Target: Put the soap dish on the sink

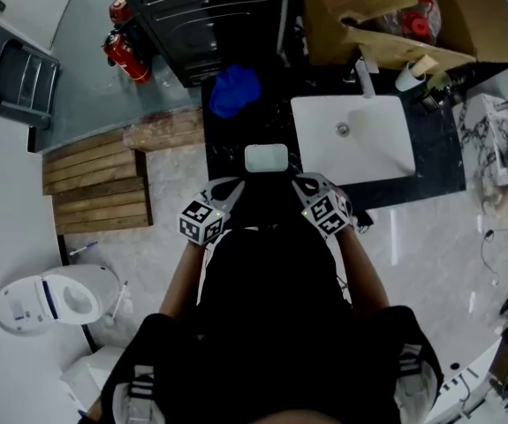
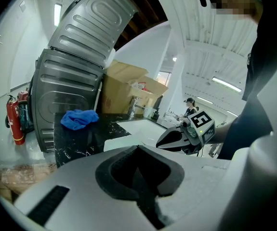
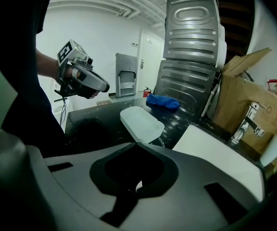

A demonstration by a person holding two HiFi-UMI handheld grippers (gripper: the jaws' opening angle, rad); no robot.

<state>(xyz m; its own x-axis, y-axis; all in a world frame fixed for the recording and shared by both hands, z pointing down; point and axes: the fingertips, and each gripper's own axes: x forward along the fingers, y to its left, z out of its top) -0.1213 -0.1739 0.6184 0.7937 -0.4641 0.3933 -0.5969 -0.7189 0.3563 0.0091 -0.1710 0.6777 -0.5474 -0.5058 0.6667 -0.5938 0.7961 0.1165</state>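
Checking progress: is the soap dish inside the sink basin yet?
No, the soap dish lies on the black counter beside the basin.

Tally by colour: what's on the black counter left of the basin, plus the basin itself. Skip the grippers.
White: 2 (soap dish, sink basin)
Blue: 1 (cloth)
Total: 3

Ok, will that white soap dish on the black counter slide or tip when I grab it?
Probably stiff and light: the soap dish looks like thin, shallow plastic. It may skid, since the black countertop looks glossy. Unlikely to roll or tip: it lies flat and low.
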